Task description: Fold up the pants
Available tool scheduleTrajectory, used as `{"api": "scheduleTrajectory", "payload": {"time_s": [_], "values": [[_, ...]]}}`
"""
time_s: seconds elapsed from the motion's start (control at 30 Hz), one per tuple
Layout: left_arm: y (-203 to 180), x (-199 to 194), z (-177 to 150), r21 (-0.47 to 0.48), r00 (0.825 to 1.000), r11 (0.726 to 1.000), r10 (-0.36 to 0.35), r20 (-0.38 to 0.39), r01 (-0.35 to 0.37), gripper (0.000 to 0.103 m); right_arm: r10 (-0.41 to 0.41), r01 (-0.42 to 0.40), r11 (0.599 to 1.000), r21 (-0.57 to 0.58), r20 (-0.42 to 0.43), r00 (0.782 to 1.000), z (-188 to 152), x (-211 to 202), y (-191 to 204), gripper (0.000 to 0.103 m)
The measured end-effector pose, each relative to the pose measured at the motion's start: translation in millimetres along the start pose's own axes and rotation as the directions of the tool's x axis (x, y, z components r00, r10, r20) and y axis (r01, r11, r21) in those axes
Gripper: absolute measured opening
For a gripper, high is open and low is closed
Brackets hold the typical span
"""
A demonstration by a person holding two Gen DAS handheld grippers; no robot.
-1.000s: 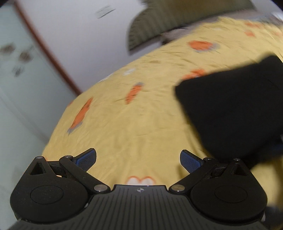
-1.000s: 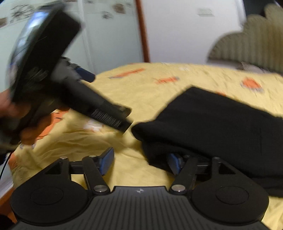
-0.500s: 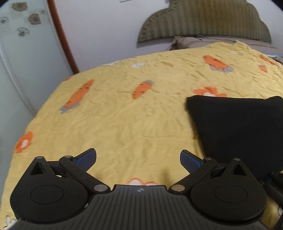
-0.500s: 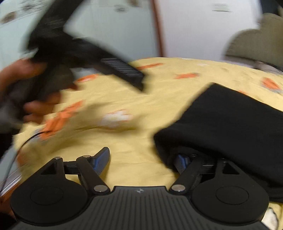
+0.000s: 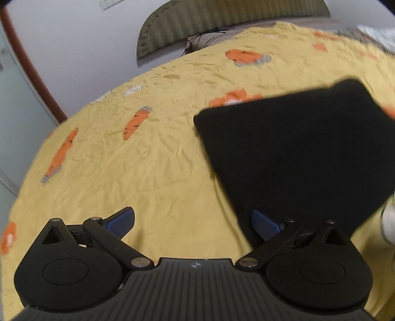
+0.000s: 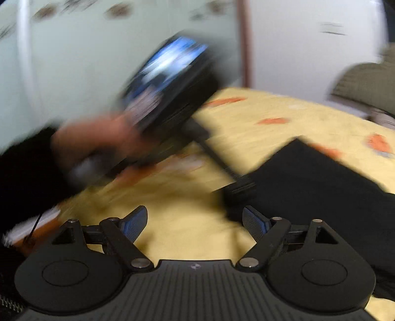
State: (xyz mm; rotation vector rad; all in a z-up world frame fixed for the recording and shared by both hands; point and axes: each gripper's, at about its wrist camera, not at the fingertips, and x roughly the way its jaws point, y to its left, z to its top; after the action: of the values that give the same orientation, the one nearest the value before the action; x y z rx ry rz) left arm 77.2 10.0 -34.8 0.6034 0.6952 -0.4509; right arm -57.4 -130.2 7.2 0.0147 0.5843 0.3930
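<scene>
The black pants point(image 5: 296, 158) lie folded into a flat block on the yellow carrot-print bedsheet point(image 5: 148, 172). My left gripper point(image 5: 192, 222) is open over bare sheet, and its right finger overlaps the block's near-left edge. In the right wrist view the pants point(image 6: 321, 197) fill the right side. My right gripper point(image 6: 195, 223) has its jaws opening, with only sheet between the pads, and its right pad sits at the pants' near corner. A hand point(image 6: 98, 140) carries the blurred left tool across that view, its tip close to the pants' left corner.
A padded olive headboard point(image 5: 222, 22) and a pillow point(image 5: 217, 37) stand at the far end of the bed. A white wall with a brown door frame point(image 5: 29, 66) runs along the left. The sheet point(image 6: 187, 237) stretches wide to the left of the pants.
The right jaws have widened, and the right finger has come out from under the pants' edge. The left tool has swung across the right view toward the pants' corner.
</scene>
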Motion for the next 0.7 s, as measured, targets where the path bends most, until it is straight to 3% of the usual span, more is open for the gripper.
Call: {"api": "scheduleTrajectory", "payload": {"time_s": [0.07, 0.13, 0.17, 0.23, 0.33, 0.43, 0.57, 0.63, 0.7], "values": [[1, -5, -9, 0.016, 1.000, 1.000, -0.006, 0.006, 0.006, 0.103, -0.150, 0.148, 0.988, 0.048, 0.034, 0.988, 5, -3, -21, 0.085], [2, -9, -16, 0.029, 1.000, 1.000, 0.007, -0.004, -0.007, 0.103, -0.305, 0.304, 0.946, 0.110, -0.012, 0.952, 4, 6, -43, 0.085], [2, -10, -17, 0.042, 1.000, 0.999, 0.015, -0.012, -0.015, 0.103, -0.344, 0.347, 0.930, 0.122, -0.046, 0.938, 1, 13, -50, 0.085], [3, -14, -20, 0.059, 0.999, 0.997, 0.045, -0.018, -0.044, 0.102, -0.362, 0.370, 0.927, 0.062, -0.116, 0.925, -10, 23, -51, 0.084], [13, -26, -16, -0.007, 0.998, 0.998, 0.063, 0.014, -0.062, 0.101, -0.384, 0.379, 0.923, -0.060, -0.119, 0.916, -19, 16, -35, 0.085], [23, -34, 2, -0.134, 0.997, 0.991, -0.013, 0.083, 0.024, 0.102, -0.381, 0.382, 0.924, 0.028, -0.052, 0.923, -13, 7, -39, 0.085], [10, -24, 30, -0.223, 0.982, 0.959, -0.150, 0.111, 0.172, 0.103, -0.458, 0.460, 0.886, 0.057, -0.048, 0.887, -7, 16, -53, 0.085], [-7, -10, 34, -0.219, 0.986, 0.962, -0.156, 0.062, 0.166, 0.102, -0.488, 0.492, 0.870, 0.031, -0.096, 0.868, -14, 23, -60, 0.085], [-26, 7, 30, -0.195, 0.992, 0.973, -0.124, -0.015, 0.119, 0.102, -0.459, 0.466, 0.884, 0.040, -0.114, 0.881, -23, 16, -64, 0.085]]}}
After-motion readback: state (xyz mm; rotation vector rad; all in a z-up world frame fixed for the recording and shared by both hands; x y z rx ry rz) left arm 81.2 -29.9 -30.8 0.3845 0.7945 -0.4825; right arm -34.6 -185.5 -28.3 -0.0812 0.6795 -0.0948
